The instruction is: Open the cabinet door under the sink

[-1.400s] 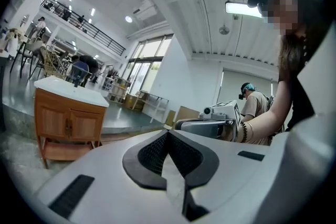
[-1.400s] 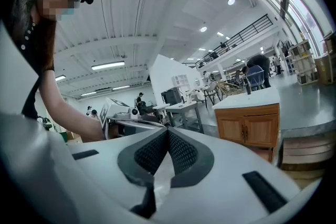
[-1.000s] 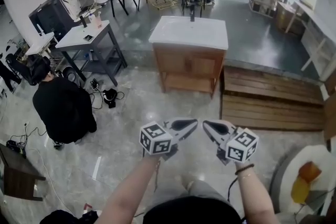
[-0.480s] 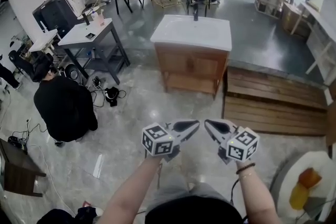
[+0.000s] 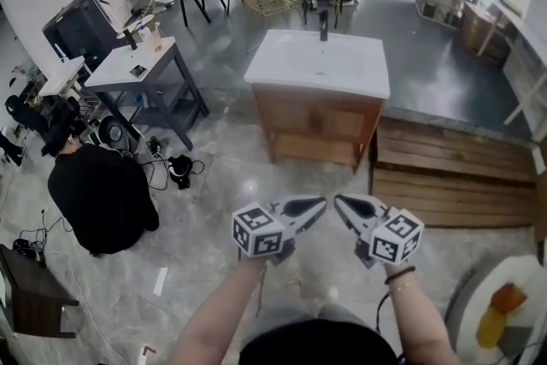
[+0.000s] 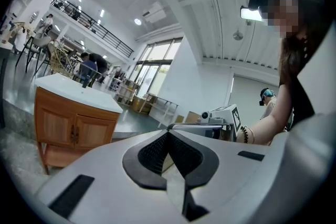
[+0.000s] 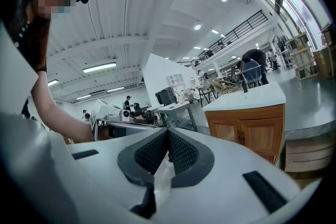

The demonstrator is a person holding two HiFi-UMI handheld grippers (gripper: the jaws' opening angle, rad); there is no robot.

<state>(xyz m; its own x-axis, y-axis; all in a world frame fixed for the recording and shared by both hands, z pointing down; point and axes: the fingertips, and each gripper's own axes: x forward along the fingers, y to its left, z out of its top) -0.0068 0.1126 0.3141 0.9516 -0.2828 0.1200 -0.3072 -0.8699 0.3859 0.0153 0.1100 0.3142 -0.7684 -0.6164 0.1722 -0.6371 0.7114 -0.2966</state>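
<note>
A wooden vanity cabinet (image 5: 314, 122) with a white sink top (image 5: 320, 62) and a dark faucet (image 5: 324, 26) stands on the floor ahead of me. Its two doors (image 6: 73, 131) are closed, with handles at the centre seam, also in the right gripper view (image 7: 252, 135). My left gripper (image 5: 321, 203) and right gripper (image 5: 338, 202) are held side by side well short of the cabinet, both shut and empty. Each gripper carries a marker cube.
A person in black (image 5: 101, 194) crouches on the floor at the left beside cables. A grey work table (image 5: 137, 68) stands at left of the vanity. A wooden pallet platform (image 5: 457, 175) lies to its right. Chairs and tables fill the background.
The vanity has grown larger and nearer in the head view as I moved toward it. Both grippers stay shut, side by side.
</note>
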